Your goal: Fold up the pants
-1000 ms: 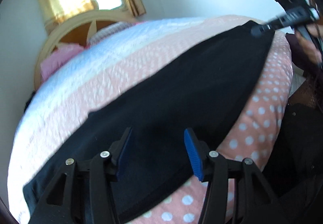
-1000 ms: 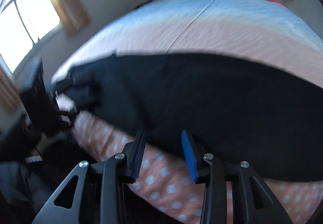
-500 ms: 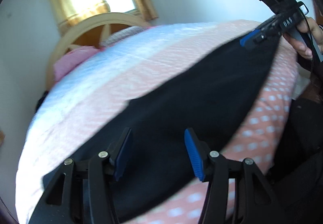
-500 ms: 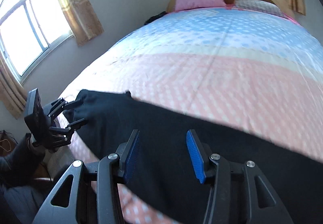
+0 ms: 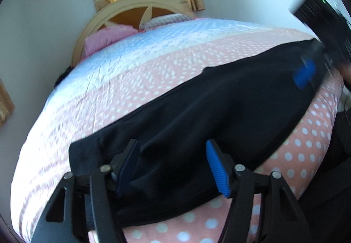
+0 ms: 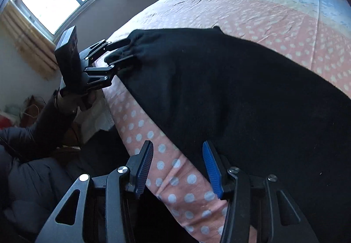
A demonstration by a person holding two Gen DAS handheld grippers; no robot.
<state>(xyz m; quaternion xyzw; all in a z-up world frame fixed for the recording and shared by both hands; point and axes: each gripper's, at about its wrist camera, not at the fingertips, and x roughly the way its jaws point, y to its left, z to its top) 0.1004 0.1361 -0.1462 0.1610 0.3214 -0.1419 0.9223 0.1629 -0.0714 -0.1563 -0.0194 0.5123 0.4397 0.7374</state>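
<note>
Pants (image 5: 219, 111), black, lie stretched along the near edge of the bed (image 5: 153, 67), on its dotted pink sheet. Their long axis runs across the view, from one pair of tongs to the other. The left tongs (image 5: 173, 166) sit at one end of the garment, where the cloth is gathered into a raised fold between the two pads. Their jaws have just been opening, and they now stand apart with the fold between them, apparently not pinched. The right tongs (image 6: 177, 166) hang over the near hem further along. One pad is above the black cloth and the other above the bare sheet. Their jaws have also just opened a little and clasp nothing.

The coming fold likely turns on that long axis: each hand is nearest its own end, so either end could be carried toward the other.

Only the right wrist view shows the left tongs from outside, their fingers flanking the bunched end at the bed's corner. In the left wrist view the right tongs are only a blur at the far end, but the garment's far edge shows clearly against the sheet.
</note>
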